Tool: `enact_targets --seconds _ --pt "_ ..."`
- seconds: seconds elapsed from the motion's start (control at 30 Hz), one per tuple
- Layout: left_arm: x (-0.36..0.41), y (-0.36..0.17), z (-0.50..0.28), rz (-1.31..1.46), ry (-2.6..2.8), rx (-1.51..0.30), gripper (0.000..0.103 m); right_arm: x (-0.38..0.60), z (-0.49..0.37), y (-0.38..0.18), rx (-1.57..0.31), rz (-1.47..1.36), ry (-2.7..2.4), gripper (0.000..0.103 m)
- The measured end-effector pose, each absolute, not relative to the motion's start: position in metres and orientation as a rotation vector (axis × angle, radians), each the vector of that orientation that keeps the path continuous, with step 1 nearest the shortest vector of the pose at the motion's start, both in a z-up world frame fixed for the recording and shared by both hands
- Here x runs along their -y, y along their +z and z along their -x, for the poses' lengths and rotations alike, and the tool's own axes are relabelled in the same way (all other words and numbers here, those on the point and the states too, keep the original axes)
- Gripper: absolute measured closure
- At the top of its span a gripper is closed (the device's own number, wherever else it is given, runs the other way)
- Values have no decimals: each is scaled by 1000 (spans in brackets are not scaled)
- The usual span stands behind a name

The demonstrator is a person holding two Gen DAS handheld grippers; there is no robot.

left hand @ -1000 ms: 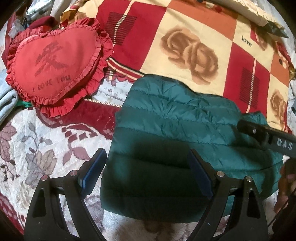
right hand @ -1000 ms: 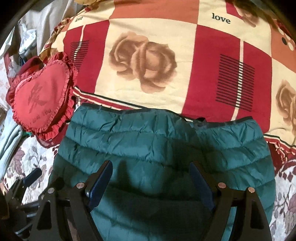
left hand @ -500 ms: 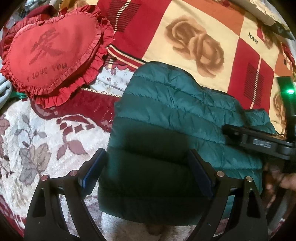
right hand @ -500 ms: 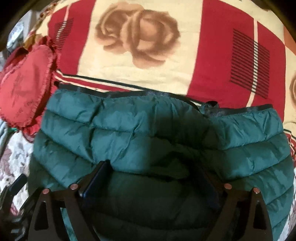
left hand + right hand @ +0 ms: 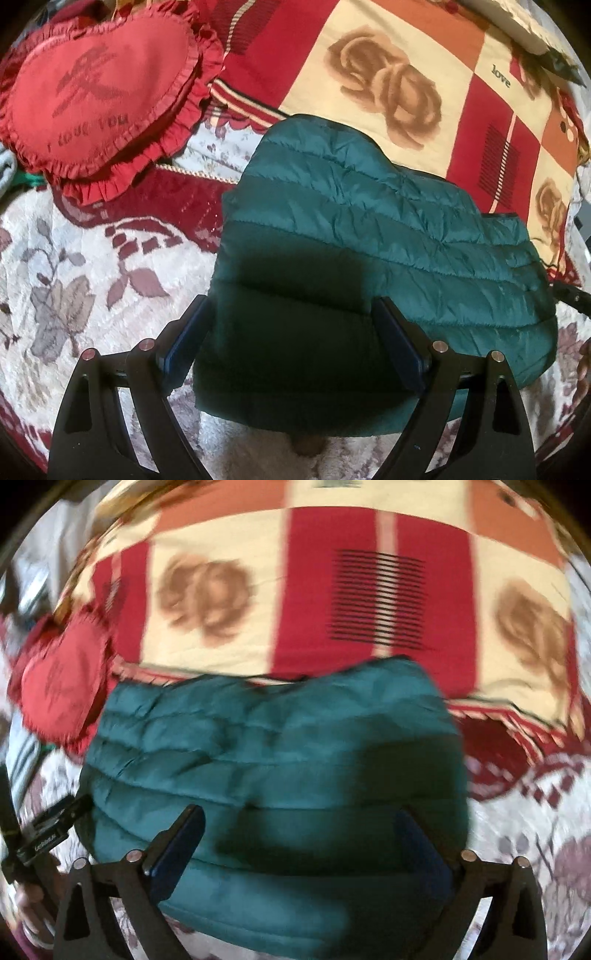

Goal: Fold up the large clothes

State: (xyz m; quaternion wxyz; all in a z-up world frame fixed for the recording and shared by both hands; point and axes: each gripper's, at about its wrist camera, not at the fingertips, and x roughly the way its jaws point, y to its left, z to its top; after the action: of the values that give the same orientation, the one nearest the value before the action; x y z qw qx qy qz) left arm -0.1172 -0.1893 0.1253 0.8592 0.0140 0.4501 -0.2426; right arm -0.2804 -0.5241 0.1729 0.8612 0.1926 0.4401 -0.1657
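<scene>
The green quilted jacket (image 5: 388, 236) is lying folded on the floral bedspread (image 5: 74, 266), beside one red heart cushion (image 5: 99, 92); your left gripper (image 5: 291, 350) is hovering wide above its shadowed near edge. The right view is blurring: your right gripper (image 5: 299, 853) is opening over the one jacket (image 5: 258, 738), gripping nothing.

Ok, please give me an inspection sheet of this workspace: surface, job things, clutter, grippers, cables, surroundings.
Surface: floral bedspread; rose-print blanket behind.
Job's things: green quilted jacket, folded into a compact stack, lying flat.
Clutter: red heart-shaped pillow, beside the jacket, apart from it.
Grippers: left gripper open above the jacket's near edge; right gripper with jaws opening over the jacket, nothing pinched.
Cables: nothing seen.
Surroundings: pale cloth at the left edge.
</scene>
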Motion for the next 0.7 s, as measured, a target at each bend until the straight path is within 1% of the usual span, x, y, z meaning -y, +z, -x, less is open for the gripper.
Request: enact_targets --seconds 0.13,0.27,0.43,0.63,0.7 --pt "172 131 89 43 -506 -996 14 564 301 170 -912 -477 -385 0" --pt "157 113 51 185 -569 -1123 14 591 302 146 -951 -575 -340 0" --pt "160 92 27 257 -661 -1203 14 607 289 111 -988 -690 -234 0" --pt "169 73 9 321 -762 -1279 13 618 258 96 -993 -731 -139 0" --pt "172 64 2 346 -779 -1314 6 621 250 91 -1010 -741 -122 0"
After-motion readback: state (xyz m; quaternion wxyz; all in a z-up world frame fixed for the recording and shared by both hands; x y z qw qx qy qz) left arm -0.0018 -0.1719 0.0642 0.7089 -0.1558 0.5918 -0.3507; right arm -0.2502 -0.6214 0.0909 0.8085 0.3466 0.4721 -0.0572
